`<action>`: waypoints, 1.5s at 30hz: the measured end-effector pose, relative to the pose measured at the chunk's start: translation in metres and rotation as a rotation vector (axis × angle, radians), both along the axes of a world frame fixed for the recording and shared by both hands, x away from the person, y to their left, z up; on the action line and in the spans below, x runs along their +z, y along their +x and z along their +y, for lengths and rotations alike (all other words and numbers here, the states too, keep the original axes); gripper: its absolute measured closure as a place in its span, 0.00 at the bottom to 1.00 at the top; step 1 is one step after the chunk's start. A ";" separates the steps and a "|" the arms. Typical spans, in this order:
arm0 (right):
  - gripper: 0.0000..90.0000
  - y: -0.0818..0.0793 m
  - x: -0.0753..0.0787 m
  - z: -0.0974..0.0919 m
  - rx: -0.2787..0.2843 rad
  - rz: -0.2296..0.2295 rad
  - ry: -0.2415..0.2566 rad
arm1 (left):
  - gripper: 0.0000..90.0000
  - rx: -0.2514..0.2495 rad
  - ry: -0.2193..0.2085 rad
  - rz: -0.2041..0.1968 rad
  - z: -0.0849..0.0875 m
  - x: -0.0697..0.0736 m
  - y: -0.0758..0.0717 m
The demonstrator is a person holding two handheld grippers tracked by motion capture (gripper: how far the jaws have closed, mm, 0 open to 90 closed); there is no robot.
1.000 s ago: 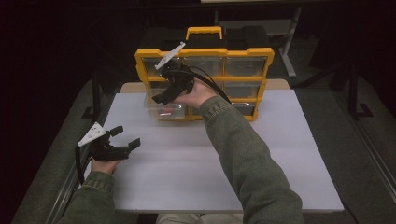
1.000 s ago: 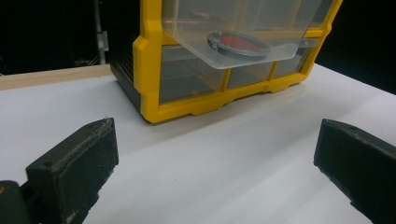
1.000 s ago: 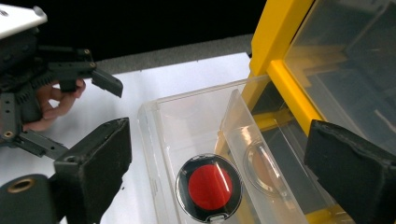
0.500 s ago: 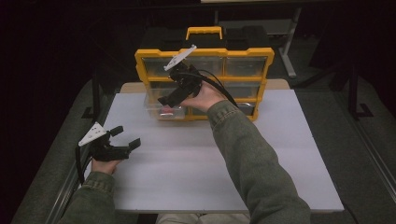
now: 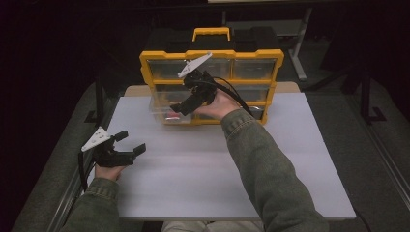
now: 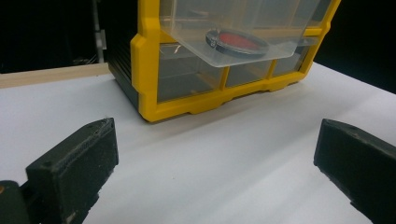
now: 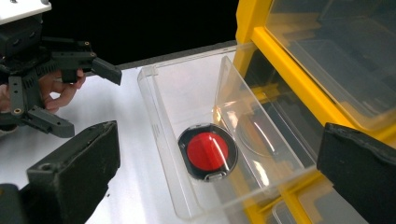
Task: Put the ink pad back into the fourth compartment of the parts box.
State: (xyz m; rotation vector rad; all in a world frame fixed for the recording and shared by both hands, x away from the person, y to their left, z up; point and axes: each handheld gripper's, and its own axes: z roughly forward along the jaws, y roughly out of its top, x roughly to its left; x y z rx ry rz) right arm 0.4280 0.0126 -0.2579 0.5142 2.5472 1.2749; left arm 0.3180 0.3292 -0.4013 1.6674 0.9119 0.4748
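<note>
A yellow organizer (image 5: 212,53) with clear drawers stands at the back of the white table. Its lower left drawer (image 5: 162,113) is pulled out, and a round red disc in a black ring (image 7: 208,151) lies flat inside. My right gripper (image 5: 176,108) hovers over this drawer (image 7: 187,93); its jaws have just been opening and stand open, pressing on nothing. My left gripper (image 5: 130,142) rests open near the table's left edge, pointing at the organizer (image 6: 144,70). The left gripper view shows the disc (image 6: 238,41) through the drawer's bottom (image 6: 224,28).
The white tabletop (image 5: 203,179) spreads wide in front of the organizer. A yellow carry handle (image 5: 211,33) tops the organizer. Dark floor and metal stand legs (image 5: 302,48) lie behind and to the sides.
My right gripper has shifted a little to the right above the pulled-out drawer. The left hand has kept still.
</note>
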 end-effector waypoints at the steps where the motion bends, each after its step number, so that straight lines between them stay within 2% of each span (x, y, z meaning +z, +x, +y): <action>1: 0.00 -0.001 0.000 -0.004 -0.002 -0.001 0.004 | 0.00 0.000 0.000 0.000 0.000 0.000 0.000; 8: 0.00 -0.006 -0.003 -0.015 -0.024 0.002 0.021 | 0.00 0.001 0.002 0.002 0.000 0.000 0.000; 16: 0.00 -0.012 -0.006 -0.029 -0.043 -0.015 0.032 | 0.00 0.002 0.003 0.003 0.000 0.000 -0.001; 25: 0.00 -0.016 -0.018 -0.051 -0.087 -0.025 0.057 | 0.00 0.004 0.001 0.004 0.000 0.000 -0.002; 45: 0.00 -0.025 -0.036 -0.090 -0.155 -0.006 0.102 | 0.00 0.003 0.006 0.006 0.000 0.000 -0.001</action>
